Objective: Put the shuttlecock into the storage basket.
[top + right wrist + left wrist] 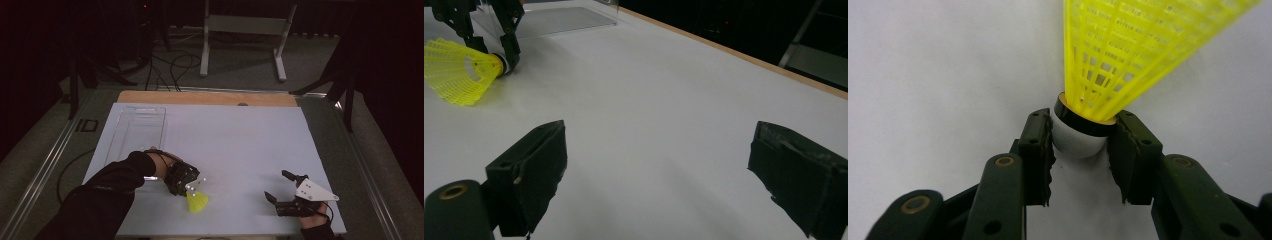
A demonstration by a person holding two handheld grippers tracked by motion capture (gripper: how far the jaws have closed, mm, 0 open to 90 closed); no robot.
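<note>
A yellow plastic shuttlecock (197, 202) lies on its side on the white table (240, 140) near the front edge, left of centre. My left gripper (189, 187) is shut on its white cork, one jaw pressing each side. In the left gripper view the yellow skirt (1128, 50) fans away from the jaws and the left gripper (1080, 145) holds the cork just below its black band. My right gripper (276, 184) rests at the front right, open with nothing between its jaws. The right gripper view shows the right gripper (656, 150) spread wide, with the shuttlecock (459, 72) far off at upper left.
A clear plastic tray (137, 130) lies on the table at the back left, behind my left arm; the right gripper view shows the tray (559, 17) too. A wooden strip (210, 97) borders the far edge. A metal stand (245, 25) and cables are on the floor beyond.
</note>
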